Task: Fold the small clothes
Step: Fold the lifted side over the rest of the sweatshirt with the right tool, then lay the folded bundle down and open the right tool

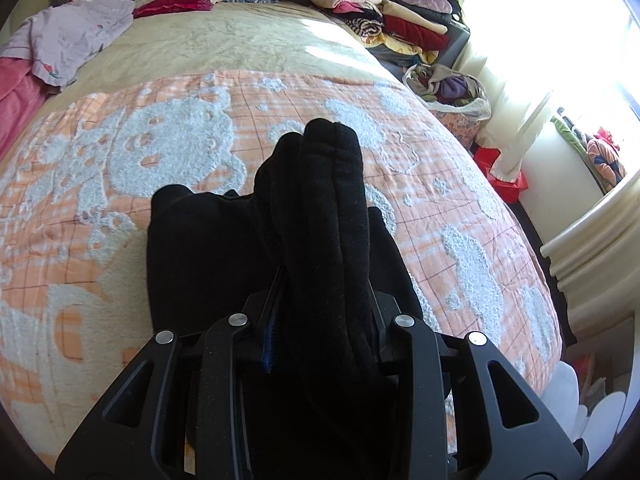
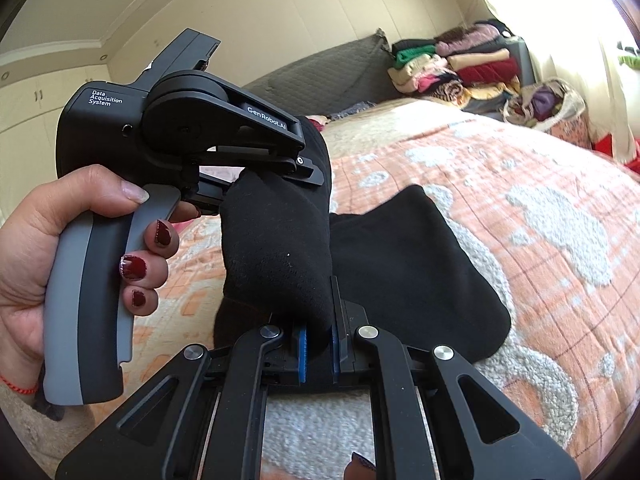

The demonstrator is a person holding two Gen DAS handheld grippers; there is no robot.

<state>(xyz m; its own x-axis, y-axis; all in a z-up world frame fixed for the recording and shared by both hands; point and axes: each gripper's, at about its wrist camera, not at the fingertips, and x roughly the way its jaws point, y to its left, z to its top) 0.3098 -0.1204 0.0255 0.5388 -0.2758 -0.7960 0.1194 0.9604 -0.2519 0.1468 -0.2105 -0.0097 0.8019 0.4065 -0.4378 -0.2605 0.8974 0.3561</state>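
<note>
A black sock is held up between both grippers over the orange and white blanket. My left gripper is shut on one end of it, and the cloth drapes over the fingers and hides the tips. In the right wrist view my right gripper is shut on the black sock between its blue pads. The left gripper shows there too, held by a hand and clamped on the sock's upper end. More black sock fabric lies on the blanket behind.
A lilac garment and red cloth lie at the far left of the bed. A stack of folded clothes stands at the far right corner, with a bag of clothes beside it. A bright window is at the right.
</note>
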